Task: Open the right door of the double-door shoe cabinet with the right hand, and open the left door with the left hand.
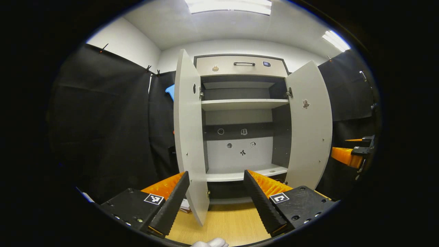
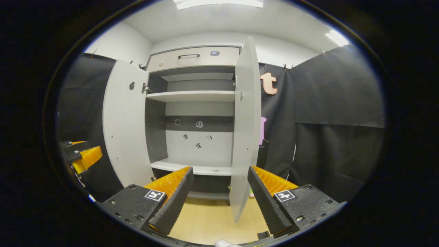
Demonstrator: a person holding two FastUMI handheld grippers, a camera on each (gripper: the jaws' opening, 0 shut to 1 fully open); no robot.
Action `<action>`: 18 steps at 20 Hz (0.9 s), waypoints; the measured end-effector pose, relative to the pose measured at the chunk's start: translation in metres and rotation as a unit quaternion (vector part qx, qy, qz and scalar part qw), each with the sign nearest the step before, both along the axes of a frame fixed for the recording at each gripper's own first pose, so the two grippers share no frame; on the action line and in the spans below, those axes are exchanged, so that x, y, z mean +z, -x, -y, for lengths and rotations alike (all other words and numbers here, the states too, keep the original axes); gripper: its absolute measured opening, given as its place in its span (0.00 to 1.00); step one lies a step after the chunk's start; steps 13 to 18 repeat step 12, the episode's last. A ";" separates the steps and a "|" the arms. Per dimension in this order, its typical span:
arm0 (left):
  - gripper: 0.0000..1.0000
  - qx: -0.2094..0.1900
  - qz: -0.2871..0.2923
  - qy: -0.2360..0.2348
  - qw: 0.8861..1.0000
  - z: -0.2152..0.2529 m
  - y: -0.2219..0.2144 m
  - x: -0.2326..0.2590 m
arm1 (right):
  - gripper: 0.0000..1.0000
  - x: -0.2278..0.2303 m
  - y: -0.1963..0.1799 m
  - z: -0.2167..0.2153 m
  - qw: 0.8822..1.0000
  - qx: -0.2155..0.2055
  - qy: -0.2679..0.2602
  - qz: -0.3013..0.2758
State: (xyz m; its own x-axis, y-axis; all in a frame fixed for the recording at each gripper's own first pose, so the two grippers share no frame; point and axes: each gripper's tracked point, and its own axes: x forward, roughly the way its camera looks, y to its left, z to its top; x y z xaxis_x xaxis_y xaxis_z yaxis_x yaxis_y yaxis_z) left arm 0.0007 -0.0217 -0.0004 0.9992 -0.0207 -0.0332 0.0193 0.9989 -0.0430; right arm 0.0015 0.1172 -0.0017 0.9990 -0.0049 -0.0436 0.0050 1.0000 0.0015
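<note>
White walls and black cloth ring the wooden floor (image 1: 226, 223). On it stands the shoe cabinet (image 1: 240, 113), left door (image 1: 188, 137) and right door (image 2: 245, 127) swung open. Left gripper (image 1: 216, 195) and right gripper (image 2: 219, 192) gape wide, empty.

We hold our left gripper (image 1: 216, 181) level, its two ribbed fingers (image 1: 171, 202) spread wide and gripping nothing. Our right gripper (image 2: 219, 178) sits the same way, fingers (image 2: 265, 202) parted and bare. From the left gripper view the right gripper (image 1: 353, 152) shows far off at the right edge; from the right gripper view the left gripper (image 2: 82, 156) shows at the left edge.
</note>
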 end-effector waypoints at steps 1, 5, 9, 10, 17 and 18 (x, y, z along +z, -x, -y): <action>0.96 0.001 0.002 -0.001 1.000 -0.001 0.000 0.001 | 1.00 0.000 0.000 -0.001 1.000 0.001 -0.002 0.000; 0.96 0.001 0.000 -0.001 1.000 -0.002 0.000 0.001 | 1.00 -0.002 -0.001 -0.002 1.000 0.003 -0.001 -0.003; 0.96 0.001 -0.003 0.004 1.000 0.000 -0.001 0.000 | 1.00 -0.002 0.000 -0.003 1.000 0.005 0.002 -0.004; 0.96 0.001 -0.003 0.004 1.000 0.000 -0.001 0.000 | 1.00 -0.001 0.000 -0.003 1.000 0.005 0.002 -0.002; 0.96 0.003 -0.002 0.005 1.000 -0.001 -0.001 0.001 | 1.00 0.000 -0.001 -0.003 1.000 0.005 0.003 0.000; 0.96 0.003 -0.002 0.005 1.000 -0.001 -0.001 0.001 | 1.00 0.000 -0.001 -0.003 1.000 0.005 0.003 0.000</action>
